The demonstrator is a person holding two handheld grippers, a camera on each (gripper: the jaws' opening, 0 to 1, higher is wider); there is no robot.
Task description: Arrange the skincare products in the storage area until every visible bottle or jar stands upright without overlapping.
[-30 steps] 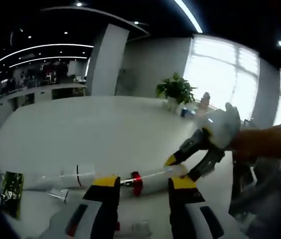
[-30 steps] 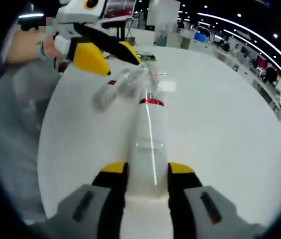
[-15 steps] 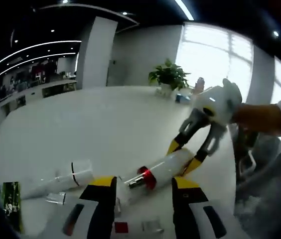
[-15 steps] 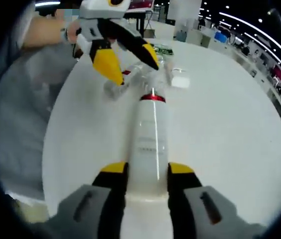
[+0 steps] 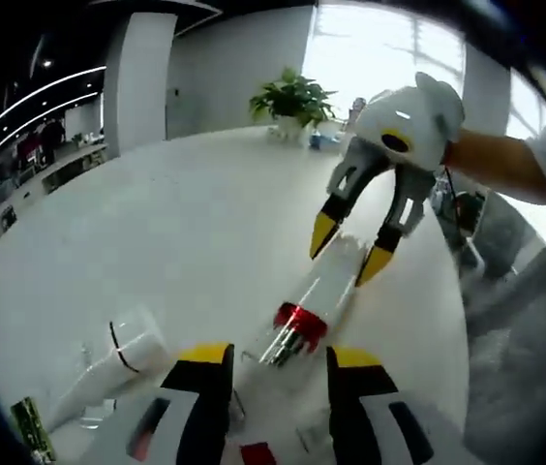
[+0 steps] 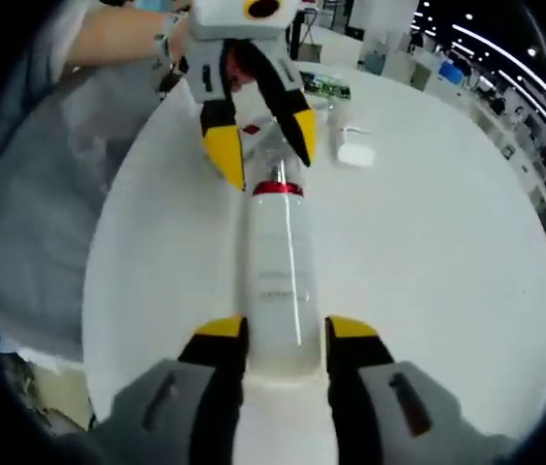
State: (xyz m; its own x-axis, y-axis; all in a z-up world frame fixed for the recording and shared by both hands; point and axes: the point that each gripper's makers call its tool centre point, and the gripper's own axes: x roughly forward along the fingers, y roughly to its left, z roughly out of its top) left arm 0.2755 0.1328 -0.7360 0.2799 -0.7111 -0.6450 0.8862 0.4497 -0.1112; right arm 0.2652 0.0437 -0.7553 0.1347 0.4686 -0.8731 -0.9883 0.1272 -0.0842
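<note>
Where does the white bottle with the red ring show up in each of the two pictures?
Left gripper view: white bottle lies just right of centre, the right gripper closed on its far end.
Right gripper view: it runs up the centre from the jaws.
Shared landmark: its red ring.

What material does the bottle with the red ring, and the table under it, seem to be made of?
The bottle with the red ring looks like translucent frosted plastic or glass: milky, with a long highlight down its side. The table looks like smooth white laminate, faintly glossy; the material is uncertain.
</note>
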